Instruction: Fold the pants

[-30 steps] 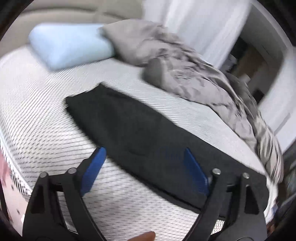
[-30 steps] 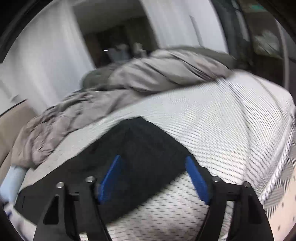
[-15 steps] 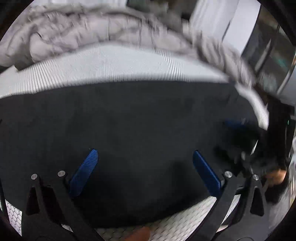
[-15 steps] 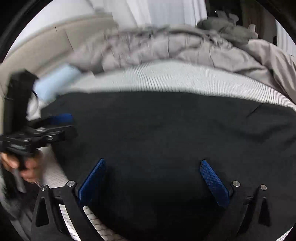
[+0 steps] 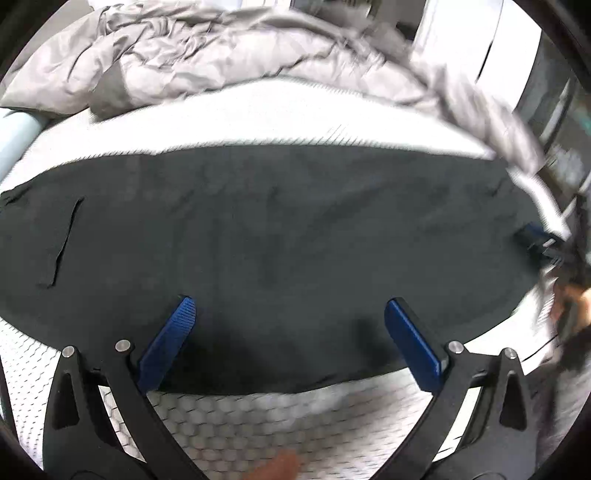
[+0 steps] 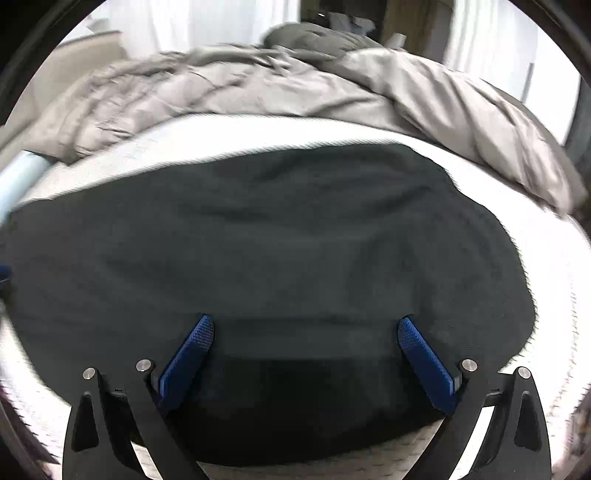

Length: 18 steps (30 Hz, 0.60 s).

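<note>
Black pants [image 5: 280, 236] lie flat across the white patterned mattress [image 5: 280, 417], folded lengthwise, pocket slit at the left. My left gripper [image 5: 290, 306] is open, its blue pads over the near edge of the pants, holding nothing. The right gripper shows at the far right edge of the left wrist view [image 5: 535, 236]. In the right wrist view the pants [image 6: 280, 251] fill the middle, and my right gripper [image 6: 304, 326] is open above their near edge, holding nothing.
A rumpled grey duvet [image 5: 229, 55] is piled along the far side of the bed, also in the right wrist view [image 6: 258, 85]. A light blue pillow [image 5: 16, 129] lies at the left. White curtains [image 6: 207, 22] hang behind.
Both grippers have swung to face the pants squarely and moved closer over their near edge. Both stay open.
</note>
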Each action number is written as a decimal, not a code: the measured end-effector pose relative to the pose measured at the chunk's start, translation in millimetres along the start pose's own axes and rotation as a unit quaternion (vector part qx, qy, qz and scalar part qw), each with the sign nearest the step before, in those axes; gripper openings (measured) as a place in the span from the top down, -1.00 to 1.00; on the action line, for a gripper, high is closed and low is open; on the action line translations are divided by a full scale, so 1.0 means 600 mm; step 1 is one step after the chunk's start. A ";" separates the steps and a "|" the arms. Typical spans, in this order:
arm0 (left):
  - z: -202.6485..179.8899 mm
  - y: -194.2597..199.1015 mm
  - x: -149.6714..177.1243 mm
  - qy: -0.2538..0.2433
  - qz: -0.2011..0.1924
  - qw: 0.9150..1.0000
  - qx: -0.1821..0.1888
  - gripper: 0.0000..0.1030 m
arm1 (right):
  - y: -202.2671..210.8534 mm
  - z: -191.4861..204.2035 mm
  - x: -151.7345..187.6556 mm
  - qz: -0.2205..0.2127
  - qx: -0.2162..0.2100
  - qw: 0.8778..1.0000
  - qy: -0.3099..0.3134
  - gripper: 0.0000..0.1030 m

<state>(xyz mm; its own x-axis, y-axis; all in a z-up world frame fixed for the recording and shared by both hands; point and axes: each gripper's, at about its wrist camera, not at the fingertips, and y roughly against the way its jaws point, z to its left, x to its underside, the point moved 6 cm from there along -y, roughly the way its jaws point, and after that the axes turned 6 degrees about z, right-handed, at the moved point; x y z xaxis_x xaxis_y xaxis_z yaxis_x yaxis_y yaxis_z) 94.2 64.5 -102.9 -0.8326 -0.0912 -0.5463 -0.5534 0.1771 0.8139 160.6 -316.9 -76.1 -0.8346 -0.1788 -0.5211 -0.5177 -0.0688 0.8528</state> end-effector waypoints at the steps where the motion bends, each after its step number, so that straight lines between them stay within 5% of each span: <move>1: -0.014 0.006 -0.018 -0.004 -0.009 1.000 0.012 -0.98 | 0.003 0.023 -0.014 -0.006 -0.026 1.000 0.002 -0.97; 4: -0.058 -0.032 -0.072 -0.034 0.002 0.999 0.010 -0.98 | 0.005 0.104 -0.050 -0.017 -0.085 0.995 0.040 -0.98; 8: -0.103 -0.126 -0.096 -0.066 0.079 0.994 0.019 -0.98 | -0.045 0.219 -0.085 0.030 -0.130 0.985 0.111 -0.98; 11: -0.101 -0.151 -0.096 -0.084 0.089 0.992 -0.014 -0.98 | -0.084 0.241 -0.080 0.067 -0.077 0.982 0.160 -0.97; 14: -0.076 -0.141 -0.098 -0.074 0.086 0.993 -0.021 -0.98 | -0.083 0.193 -0.074 0.065 -0.054 0.986 0.144 -0.97; 18: -0.032 -0.128 -0.096 -0.051 0.073 0.996 -0.023 -0.98 | -0.078 0.074 -0.075 0.050 0.080 0.991 0.090 -0.99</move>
<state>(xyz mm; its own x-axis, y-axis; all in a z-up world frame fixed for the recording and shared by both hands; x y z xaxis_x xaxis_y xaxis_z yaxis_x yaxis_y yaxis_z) 184.4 37.2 -130.0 -0.8990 0.0327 -0.4366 -0.4288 0.1362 0.8931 214.2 -261.8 -94.0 -0.8437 -0.3502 -0.4068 -0.4693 0.1131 0.8758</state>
